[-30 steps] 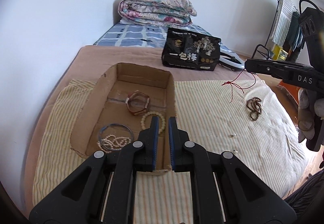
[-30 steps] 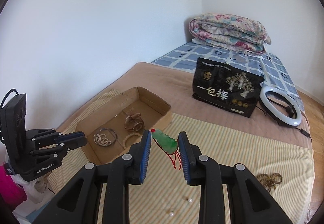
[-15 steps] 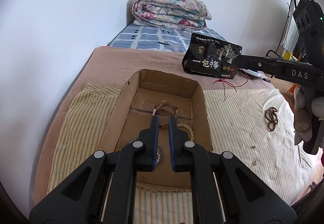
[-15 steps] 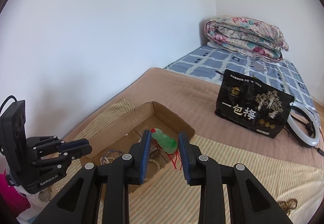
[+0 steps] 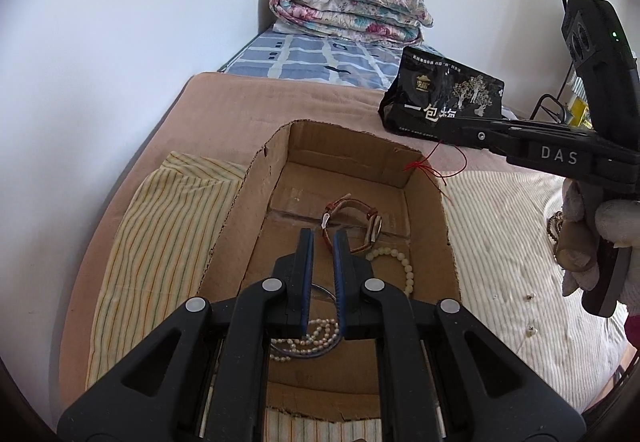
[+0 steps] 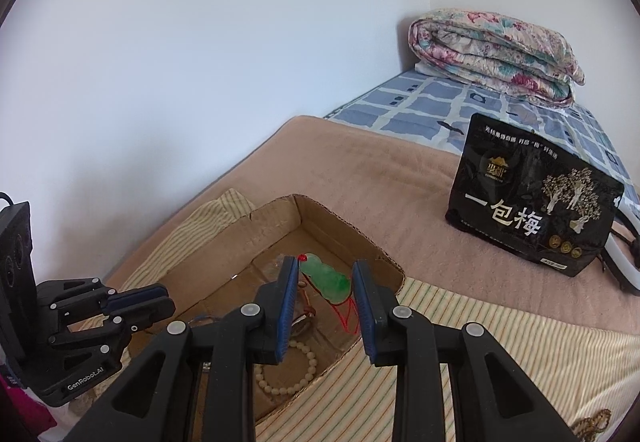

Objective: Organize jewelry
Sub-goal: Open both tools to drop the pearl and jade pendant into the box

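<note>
My right gripper (image 6: pixel 326 284), clamping the green jade pendant (image 6: pixel 326 278), has swung over the cardboard box (image 6: pixel 340 230). Release looks next. My left gripper (image 5: pixel 322 262) is closed, empty.

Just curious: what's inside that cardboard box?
In the cardboard box: a leather watch, a cream bead bracelet, pearls on a thin ring. The left gripper hides part.

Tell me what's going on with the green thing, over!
Right gripper shut on green pendant, above the cardboard box. Left gripper shut, empty, over the box. Watch, bead bracelet, pearls already inside. Nothing blocking.
</note>
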Tool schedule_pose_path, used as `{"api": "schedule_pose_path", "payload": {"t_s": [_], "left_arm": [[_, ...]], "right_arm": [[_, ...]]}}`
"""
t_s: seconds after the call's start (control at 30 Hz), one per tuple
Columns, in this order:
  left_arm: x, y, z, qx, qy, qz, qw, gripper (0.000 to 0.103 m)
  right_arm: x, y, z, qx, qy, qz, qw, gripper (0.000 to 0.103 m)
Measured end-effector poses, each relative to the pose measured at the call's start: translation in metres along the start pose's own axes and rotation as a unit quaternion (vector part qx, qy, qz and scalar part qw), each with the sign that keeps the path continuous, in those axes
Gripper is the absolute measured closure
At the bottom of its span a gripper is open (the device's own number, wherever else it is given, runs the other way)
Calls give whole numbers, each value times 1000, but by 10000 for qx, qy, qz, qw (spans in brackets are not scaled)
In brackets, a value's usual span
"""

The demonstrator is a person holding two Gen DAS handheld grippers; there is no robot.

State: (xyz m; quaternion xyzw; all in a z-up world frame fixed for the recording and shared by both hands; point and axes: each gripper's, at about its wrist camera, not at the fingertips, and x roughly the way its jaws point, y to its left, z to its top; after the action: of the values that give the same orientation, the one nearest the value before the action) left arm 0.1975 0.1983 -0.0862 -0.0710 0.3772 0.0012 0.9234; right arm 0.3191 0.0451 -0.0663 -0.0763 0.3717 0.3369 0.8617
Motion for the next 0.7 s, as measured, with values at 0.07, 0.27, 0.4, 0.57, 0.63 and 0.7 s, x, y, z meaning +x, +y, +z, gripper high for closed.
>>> {"api": "schedule_pose_path", "payload": {"t_s": [0.07, 0.27, 0.4, 0.57, 0.63, 0.7], "left_arm": [[4, 0, 0, -18, 33, 10, 10000, 95], [9, -1, -1, -27, 64, 29, 10000, 95], [9, -1, 0, -38, 66, 57, 10000, 95], [6, 0, 0, -79, -43, 61, 9999, 57], [5, 0, 0, -91, -40, 85, 9999, 57], [5, -1, 0, -99, -36, 97, 9999, 57]], "right_arm": [[8, -2, -2, 17, 57, -6, 10000, 75], [18, -6, -6, 83, 111, 29, 9999, 74], [19, -4, -8, 34, 132, 15, 9999, 68], [14, -2, -9, 9, 38, -114, 9999, 35], [12, -3, -9, 17, -2, -168, 9999, 26], [8, -4, -8, 44, -39, -218, 9997, 17]]}}
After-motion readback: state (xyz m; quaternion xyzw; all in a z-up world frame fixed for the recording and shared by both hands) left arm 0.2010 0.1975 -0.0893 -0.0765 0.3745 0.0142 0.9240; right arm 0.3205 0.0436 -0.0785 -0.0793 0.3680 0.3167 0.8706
